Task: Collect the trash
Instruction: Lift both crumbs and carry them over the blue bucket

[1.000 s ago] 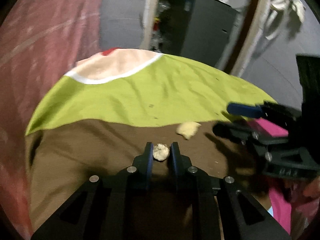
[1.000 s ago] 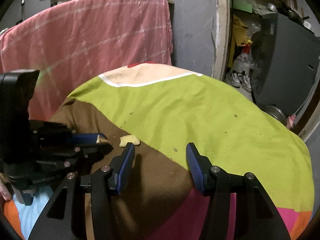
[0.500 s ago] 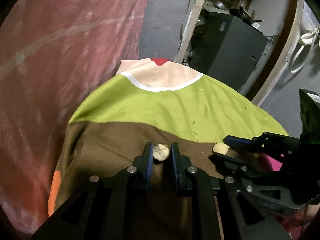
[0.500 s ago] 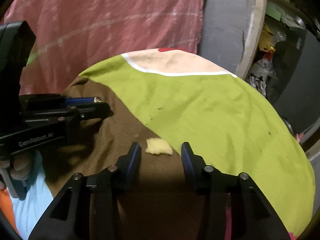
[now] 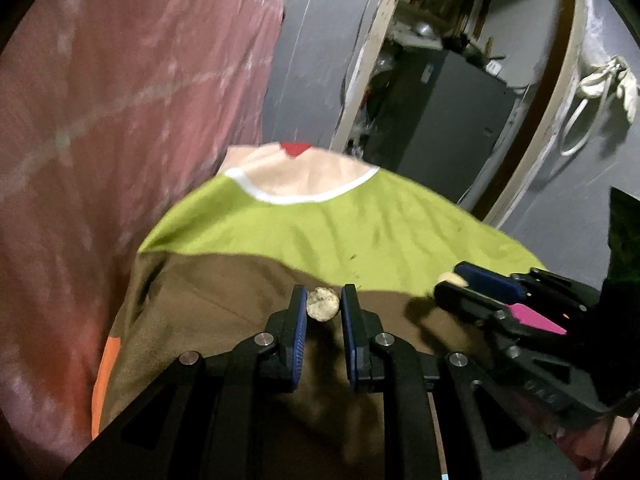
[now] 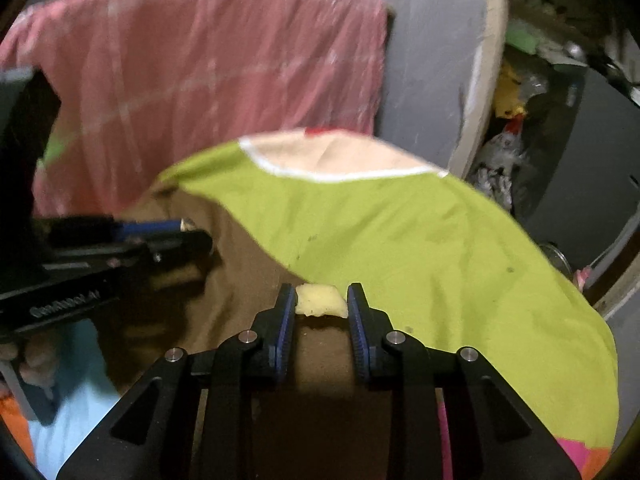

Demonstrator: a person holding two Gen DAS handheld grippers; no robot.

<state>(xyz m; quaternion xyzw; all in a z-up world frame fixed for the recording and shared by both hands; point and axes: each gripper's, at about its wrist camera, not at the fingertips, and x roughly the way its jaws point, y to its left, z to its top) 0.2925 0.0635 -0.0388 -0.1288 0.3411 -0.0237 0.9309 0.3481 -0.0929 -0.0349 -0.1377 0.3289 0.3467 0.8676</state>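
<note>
Left claw: we held our left claw (image 5: 323,307) pinched on a round pale scrap (image 5: 322,304), above the brown part of the cloth (image 5: 224,296).
Right claw: our right claw (image 6: 321,301) had just been closing; its pads gripped a yellowish scrap (image 6: 320,300) near the brown-green border.
Surface: a bed spread (image 6: 440,248), green toward its far edge.

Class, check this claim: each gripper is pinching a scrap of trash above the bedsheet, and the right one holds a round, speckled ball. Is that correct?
Not quite. The right gripper holds a flat yellowish scrap, as the right wrist view shows. The round speckled ball is in the left gripper. Both are above the bedsheet.
</note>
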